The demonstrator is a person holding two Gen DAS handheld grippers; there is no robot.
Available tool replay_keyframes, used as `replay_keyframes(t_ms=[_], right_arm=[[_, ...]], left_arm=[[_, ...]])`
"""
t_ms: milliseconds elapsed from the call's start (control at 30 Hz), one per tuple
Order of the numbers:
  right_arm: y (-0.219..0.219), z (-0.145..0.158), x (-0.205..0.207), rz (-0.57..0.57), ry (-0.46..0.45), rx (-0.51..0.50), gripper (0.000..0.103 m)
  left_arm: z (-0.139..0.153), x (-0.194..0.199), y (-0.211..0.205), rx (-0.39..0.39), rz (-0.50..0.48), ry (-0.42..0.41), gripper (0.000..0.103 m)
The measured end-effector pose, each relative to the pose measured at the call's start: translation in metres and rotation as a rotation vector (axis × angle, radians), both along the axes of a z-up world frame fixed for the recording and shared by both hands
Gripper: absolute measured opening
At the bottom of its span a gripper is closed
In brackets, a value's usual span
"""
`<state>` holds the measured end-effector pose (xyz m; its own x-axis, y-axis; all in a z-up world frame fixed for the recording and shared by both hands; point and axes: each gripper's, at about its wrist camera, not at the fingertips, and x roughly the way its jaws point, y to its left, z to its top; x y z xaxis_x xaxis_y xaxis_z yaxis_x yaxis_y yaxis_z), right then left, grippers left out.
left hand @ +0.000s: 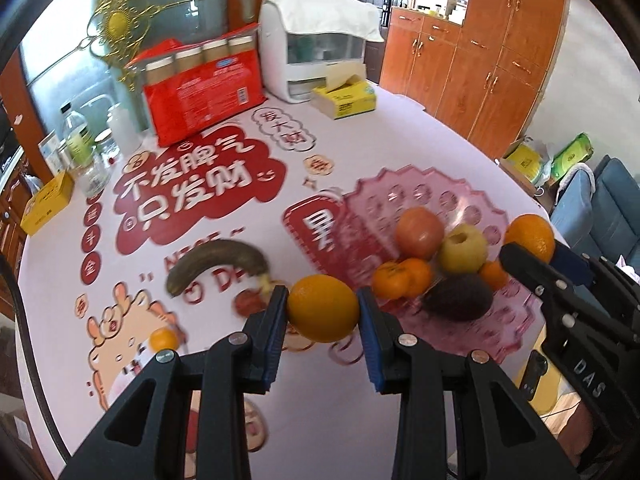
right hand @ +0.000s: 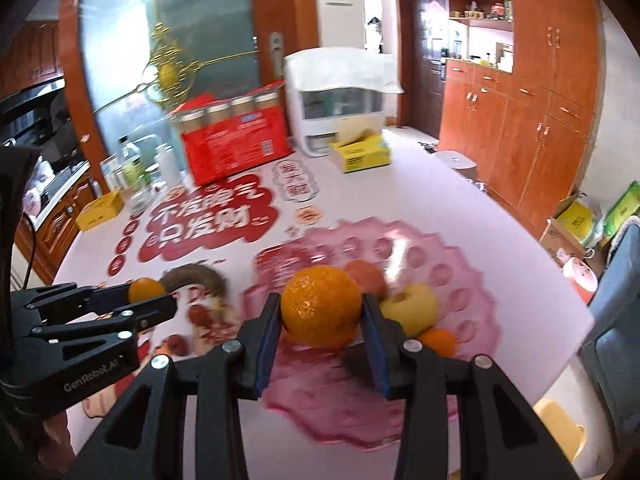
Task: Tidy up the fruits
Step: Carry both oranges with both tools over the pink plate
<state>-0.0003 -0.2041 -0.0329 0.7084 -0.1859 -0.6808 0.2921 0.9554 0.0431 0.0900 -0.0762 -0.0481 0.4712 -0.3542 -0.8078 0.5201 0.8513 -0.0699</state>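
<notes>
My left gripper (left hand: 323,307) is shut on an orange (left hand: 322,307), held above the table. My right gripper (right hand: 320,312) is shut on a second orange (right hand: 320,306), lifted over the pink scalloped plate (right hand: 472,280). On that plate (left hand: 516,320) lie a red apple (left hand: 419,233), a yellow apple (left hand: 462,247), small tangerines (left hand: 402,278) and a dark purple fruit (left hand: 458,297). A brown overripe banana (left hand: 218,264) and a small tangerine (left hand: 163,339) lie on the tablecloth left of the plate. In the left wrist view the right gripper (left hand: 532,256) shows with its orange (left hand: 529,235).
A red multipack (left hand: 204,92), a white appliance with a cloth (left hand: 316,40), a yellow tissue box (left hand: 345,100), bottles and jars (left hand: 86,148) and a yellow box (left hand: 48,202) stand along the far side. Wooden cabinets (right hand: 532,120) and a blue chair (right hand: 616,340) stand to the right.
</notes>
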Motion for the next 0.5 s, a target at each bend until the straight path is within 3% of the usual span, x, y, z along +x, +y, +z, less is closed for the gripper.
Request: replay_keyframes(t_ms=[300, 500], right_arm=[[-0.092, 0.003, 0.009, -0.055, 0.027, -0.017, 0.040], [-0.130, -0.013, 0.035, -0.006, 0.090, -0.004, 0.040]], left_arm=[[0.000, 0.017, -0.065, 0.002, 0.031, 0.006, 0.033], [-0.017, 0.038, -0.095, 0.029, 0.069, 0.033, 0.033]])
